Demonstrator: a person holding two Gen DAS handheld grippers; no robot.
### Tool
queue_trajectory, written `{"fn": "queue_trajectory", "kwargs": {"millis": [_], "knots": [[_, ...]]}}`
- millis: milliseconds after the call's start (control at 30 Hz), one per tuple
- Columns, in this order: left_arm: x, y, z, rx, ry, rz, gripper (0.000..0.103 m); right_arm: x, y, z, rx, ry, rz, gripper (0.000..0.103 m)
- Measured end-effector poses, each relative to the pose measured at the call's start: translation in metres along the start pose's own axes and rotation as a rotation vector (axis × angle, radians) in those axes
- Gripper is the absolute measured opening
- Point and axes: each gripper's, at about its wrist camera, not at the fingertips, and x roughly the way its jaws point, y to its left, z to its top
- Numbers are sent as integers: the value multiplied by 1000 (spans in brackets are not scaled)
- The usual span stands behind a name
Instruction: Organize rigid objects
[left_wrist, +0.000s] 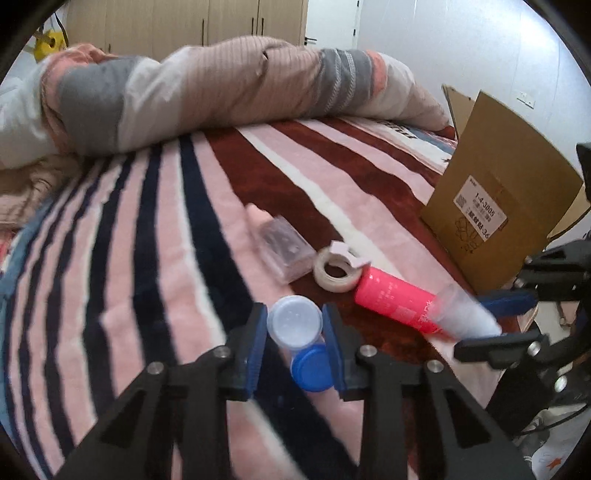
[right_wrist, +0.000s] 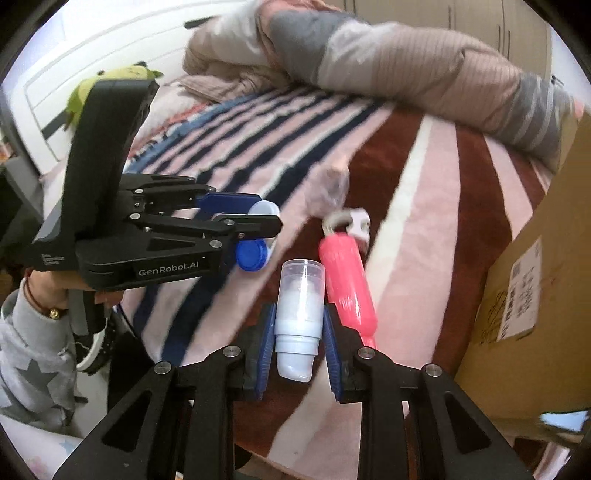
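Note:
My left gripper (left_wrist: 295, 332) is shut on a contact lens case (left_wrist: 295, 325) with a clear cap and a blue cap (left_wrist: 310, 367), held just above the striped blanket. It also shows in the right wrist view (right_wrist: 258, 221). My right gripper (right_wrist: 299, 332) is shut on a white stick tube with a clear cap (right_wrist: 299, 310), also seen in the left wrist view (left_wrist: 465, 314). A pink bottle (left_wrist: 395, 297) lies beside it (right_wrist: 347, 280). A tape roll (left_wrist: 334, 273) and a clear plastic box (left_wrist: 282, 249) lie beyond.
An open cardboard box (left_wrist: 495, 195) with a label stands at the right, close to my right gripper (right_wrist: 535, 288). A rolled duvet (left_wrist: 221, 92) lies across the far side of the bed. The striped blanket (left_wrist: 147, 240) covers the bed.

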Motion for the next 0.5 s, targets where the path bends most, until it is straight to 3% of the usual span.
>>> {"fn": "queue_trajectory", "kwargs": {"millis": [67, 300, 333, 367, 400, 500], "knots": [[1, 3, -1, -19, 18, -29, 28, -9, 5, 5, -21, -24, -8, 21], [10, -4, -13, -42, 41, -22, 28, -23, 9, 7, -31, -52, -14, 21], [14, -4, -14, -44, 63, -19, 32, -25, 9, 6, -31, -53, -14, 21], [21, -5, -15, -47, 87, -25, 46, -26, 8, 8, -30, -53, -15, 21], [25, -6, -17, -48, 97, -22, 52, -27, 7, 7, -28, -55, -16, 21], [37, -10, -22, -48, 106, 12, 53, -30, 6, 5, -22, -59, -18, 21]]}}
